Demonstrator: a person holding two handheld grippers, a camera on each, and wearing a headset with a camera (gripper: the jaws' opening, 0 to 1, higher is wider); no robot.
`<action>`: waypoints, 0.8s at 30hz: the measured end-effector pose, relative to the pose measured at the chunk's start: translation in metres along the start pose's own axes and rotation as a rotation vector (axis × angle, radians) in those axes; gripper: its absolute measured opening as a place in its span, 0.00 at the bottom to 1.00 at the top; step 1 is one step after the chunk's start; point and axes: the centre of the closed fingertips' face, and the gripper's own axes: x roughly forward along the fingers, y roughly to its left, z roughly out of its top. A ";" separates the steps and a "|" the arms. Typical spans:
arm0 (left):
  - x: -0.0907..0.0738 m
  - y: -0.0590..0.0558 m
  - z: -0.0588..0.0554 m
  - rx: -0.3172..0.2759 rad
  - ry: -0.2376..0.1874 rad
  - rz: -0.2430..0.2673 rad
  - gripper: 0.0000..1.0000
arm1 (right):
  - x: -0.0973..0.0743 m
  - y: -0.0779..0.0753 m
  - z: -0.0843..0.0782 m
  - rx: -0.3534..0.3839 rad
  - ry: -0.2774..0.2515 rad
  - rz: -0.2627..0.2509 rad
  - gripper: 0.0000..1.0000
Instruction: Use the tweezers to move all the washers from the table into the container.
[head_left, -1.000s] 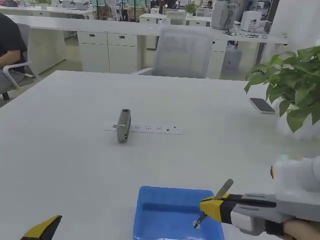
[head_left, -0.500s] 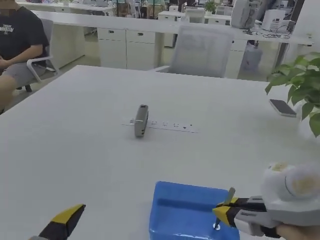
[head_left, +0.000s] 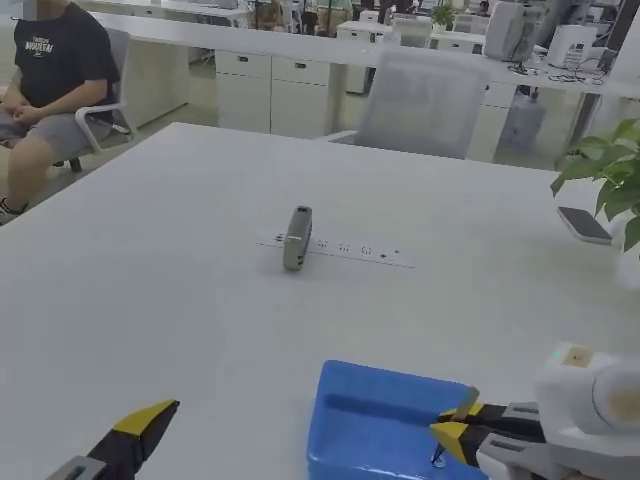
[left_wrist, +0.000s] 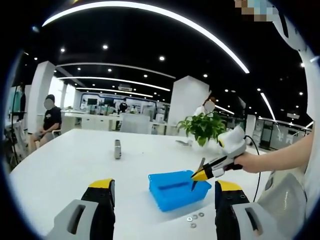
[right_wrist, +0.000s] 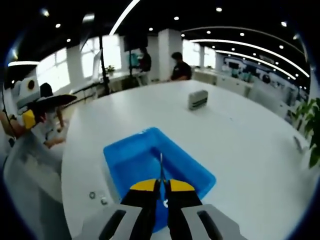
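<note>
Blue plastic container (head_left: 385, 415), head view: the right gripper (head_left: 450, 435) holds the tweezers (head_left: 465, 402) tip-down inside it.

Left gripper view: left gripper (left_wrist: 165, 184) jaws wide apart, empty. Three washers (left_wrist: 194, 219) lie on the table (left_wrist: 75, 160) just beside the container.

Right gripper view: jaws pinched on the tweezers. Whether the tip carries a washer cannot be told.

Recommendation: release low, well inside the walls.

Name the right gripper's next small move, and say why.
Probably loosen the right gripper slightly so the thin metal tweezers part: their tips hang inside the blue plastic container, seemingly pinching a small washer. More silver washers wait on the white table.
</note>
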 end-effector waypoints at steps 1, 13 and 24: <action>0.000 0.001 0.000 0.000 0.001 0.003 0.83 | -0.003 0.001 0.004 0.010 -0.019 0.002 0.04; -0.001 0.001 -0.001 -0.014 0.008 0.000 0.80 | -0.039 0.035 0.037 0.174 -0.167 0.087 0.03; -0.002 0.004 -0.003 -0.025 0.016 0.006 0.77 | -0.033 0.076 -0.004 0.260 -0.078 0.171 0.03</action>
